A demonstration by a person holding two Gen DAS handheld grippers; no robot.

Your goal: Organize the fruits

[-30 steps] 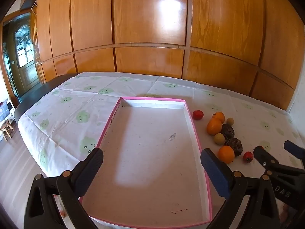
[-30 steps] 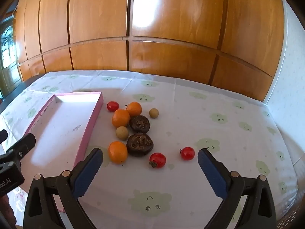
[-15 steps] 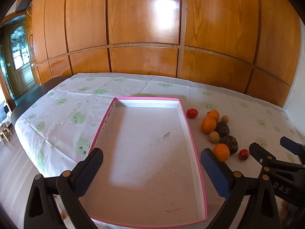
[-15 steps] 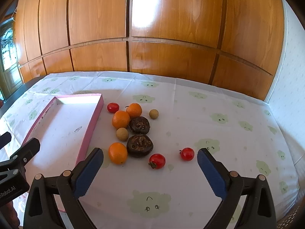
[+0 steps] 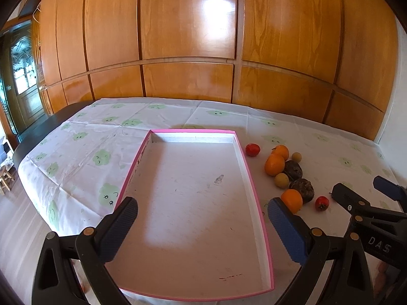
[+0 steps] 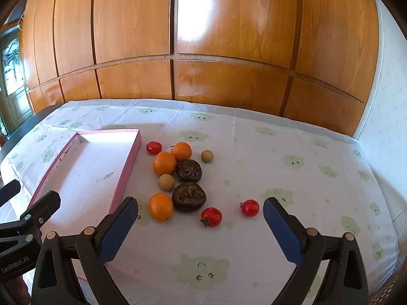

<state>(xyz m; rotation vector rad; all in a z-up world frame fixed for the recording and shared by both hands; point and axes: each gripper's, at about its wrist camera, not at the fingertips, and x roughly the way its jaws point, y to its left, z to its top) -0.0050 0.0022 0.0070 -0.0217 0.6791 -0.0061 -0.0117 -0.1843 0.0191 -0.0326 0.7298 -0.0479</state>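
Before me the worktop (image 6: pixel 292 137), spread with a white cloth printed with green clouds, runs back to a panelled wooden wall (image 6: pixel 229 38). On its left part lies a shallow rectangular tray with a pink rim and a white floor (image 5: pixel 236 152), nothing in it. My left hand-held gripper (image 5: pixel 202 212) hangs over the tray's near end, jaws wide apart and gripping nothing. My right hand-held gripper (image 6: pixel 201 212) hangs likewise wide open above the bare cloth in front of the fruits. These sit just right of the tray: two dark brown wrinkled fruits (image 6: pixel 188 197), three oranges (image 6: pixel 160 206), three small red tomatoes (image 6: pixel 211 216) and two little tan round fruits (image 6: pixel 166 182), all resting on the cloth, none inside the tray.
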